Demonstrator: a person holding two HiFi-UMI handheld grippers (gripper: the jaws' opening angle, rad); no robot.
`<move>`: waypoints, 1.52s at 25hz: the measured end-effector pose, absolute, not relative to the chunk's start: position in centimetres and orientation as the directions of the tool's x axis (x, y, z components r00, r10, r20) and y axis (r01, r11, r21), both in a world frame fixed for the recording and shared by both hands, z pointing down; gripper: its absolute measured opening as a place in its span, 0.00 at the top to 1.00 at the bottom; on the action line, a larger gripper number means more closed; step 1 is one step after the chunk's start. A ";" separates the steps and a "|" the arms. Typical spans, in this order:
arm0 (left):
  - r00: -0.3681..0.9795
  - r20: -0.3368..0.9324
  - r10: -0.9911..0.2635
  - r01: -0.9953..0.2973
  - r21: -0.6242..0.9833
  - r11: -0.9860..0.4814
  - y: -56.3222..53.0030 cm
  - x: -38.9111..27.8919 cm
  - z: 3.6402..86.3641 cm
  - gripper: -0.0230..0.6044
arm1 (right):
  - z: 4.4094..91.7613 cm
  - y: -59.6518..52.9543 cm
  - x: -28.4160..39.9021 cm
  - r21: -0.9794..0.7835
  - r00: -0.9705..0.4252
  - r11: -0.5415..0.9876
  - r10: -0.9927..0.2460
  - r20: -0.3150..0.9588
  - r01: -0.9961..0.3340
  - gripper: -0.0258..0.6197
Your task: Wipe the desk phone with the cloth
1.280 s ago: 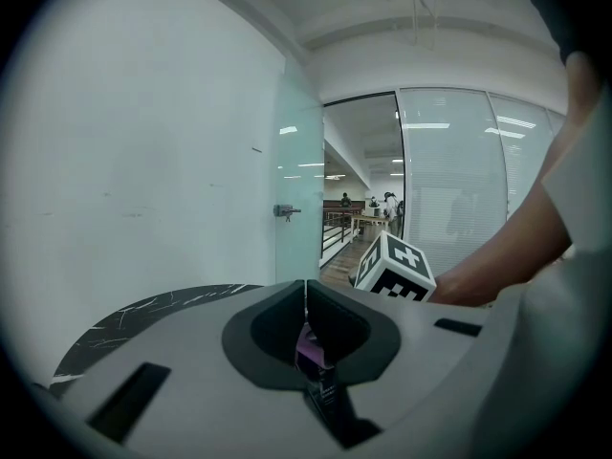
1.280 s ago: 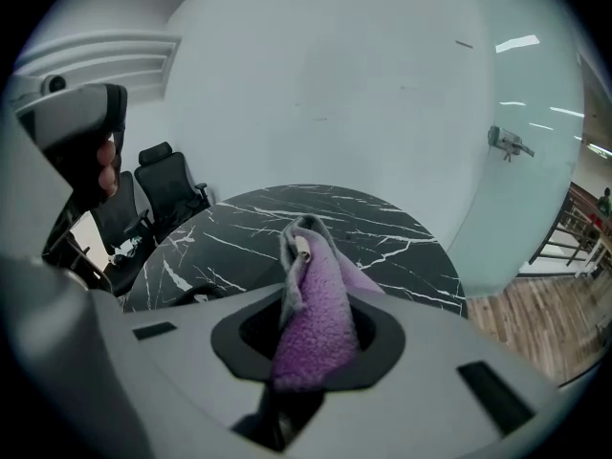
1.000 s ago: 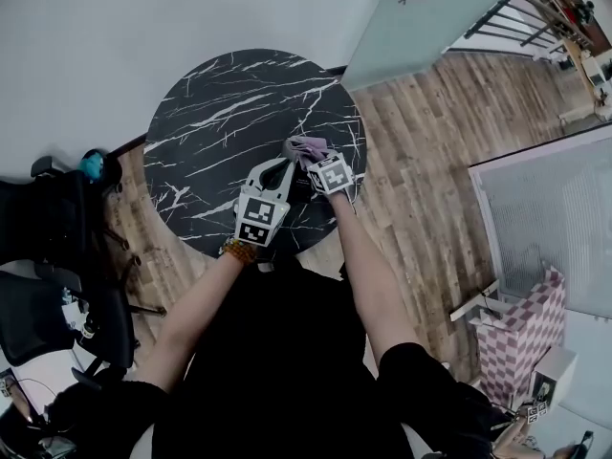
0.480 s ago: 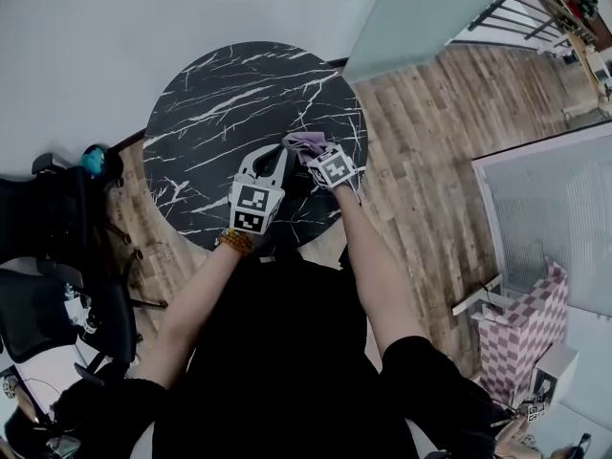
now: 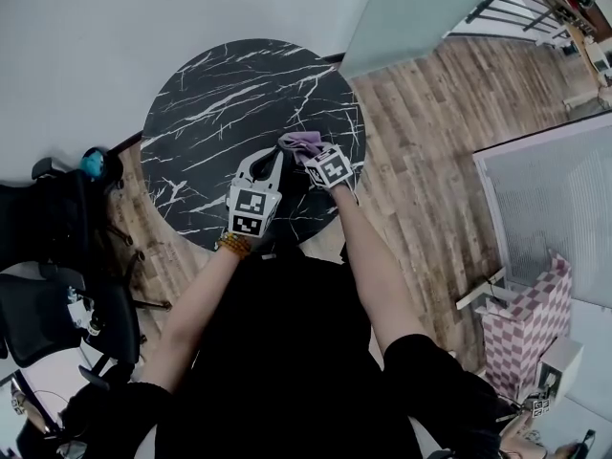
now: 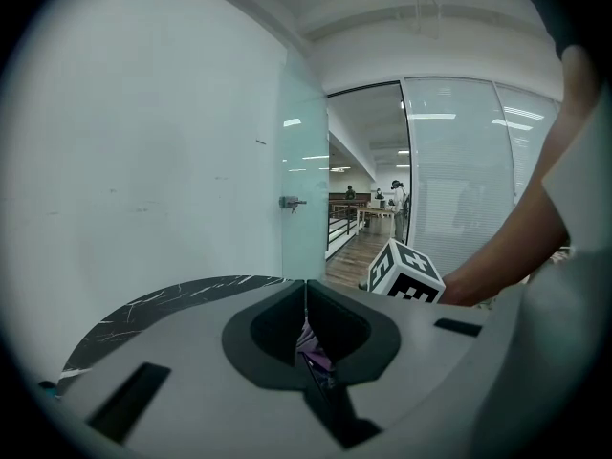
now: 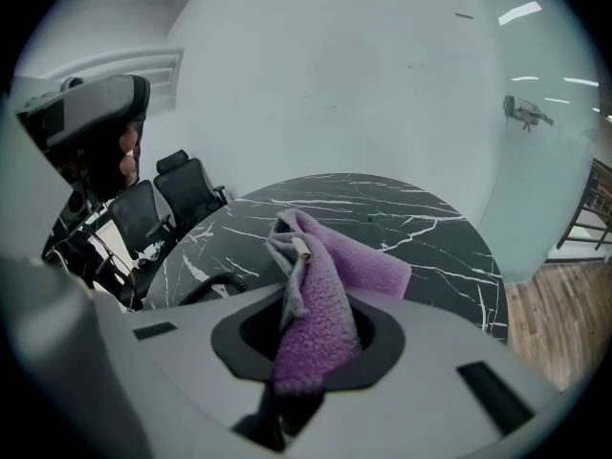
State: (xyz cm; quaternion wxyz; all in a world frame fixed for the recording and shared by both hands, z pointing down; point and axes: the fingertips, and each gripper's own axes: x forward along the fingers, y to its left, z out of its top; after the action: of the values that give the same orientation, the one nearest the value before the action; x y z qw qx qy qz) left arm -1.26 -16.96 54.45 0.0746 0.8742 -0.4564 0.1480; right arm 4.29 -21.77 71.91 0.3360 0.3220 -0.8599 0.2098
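Purple cloth point(image 7: 320, 314) fills the fingers of the right gripper point(image 5: 314, 156); left gripper point(image 6: 306, 304) clenched shut, phone hidden.

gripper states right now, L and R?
Left gripper: shut, jaws together, nothing visibly gripped.
Right gripper: shut on the purple cloth.

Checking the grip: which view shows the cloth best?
Right gripper view: the cloth fills its centre, pinched by the right gripper. Head view shows a small purple patch; left gripper view only a purple sliver.
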 end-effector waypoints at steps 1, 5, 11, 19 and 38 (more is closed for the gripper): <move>0.539 0.330 -0.775 -0.820 -0.004 -0.572 -16.9 -1.2 54.5 0.93 | 71.9 -21.7 4.3 -0.146 -0.568 0.702 -0.417 0.710 -0.697 0.84; 0.538 0.327 -0.777 -0.822 -0.003 -0.570 -16.8 -1.1 54.7 0.93 | 72.0 -21.3 4.3 -0.147 -0.569 0.700 -0.420 0.706 -0.699 0.85; 0.537 0.333 -0.775 -0.823 0.004 -0.568 -16.7 -1.0 54.8 0.93 | 72.6 -20.6 4.1 -0.191 -0.582 0.676 -0.415 0.700 -0.712 0.85; 0.540 0.339 -0.770 -0.820 0.009 -0.572 -16.8 -0.9 55.1 0.93 | 72.5 -20.4 4.1 -0.195 -0.577 0.661 -0.428 0.695 -0.725 0.85; 0.538 0.358 -0.763 -0.822 0.022 -0.569 -16.0 -1.0 56.0 0.93 | 72.8 -19.4 3.8 -0.217 -0.573 0.625 -0.448 0.686 -0.750 0.85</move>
State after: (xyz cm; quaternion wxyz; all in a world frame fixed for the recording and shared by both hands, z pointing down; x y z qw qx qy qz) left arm -0.95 -16.03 56.04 0.0942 0.8719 -0.4546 0.1560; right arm 3.83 -19.35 72.83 0.2993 0.3522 -0.8504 0.2515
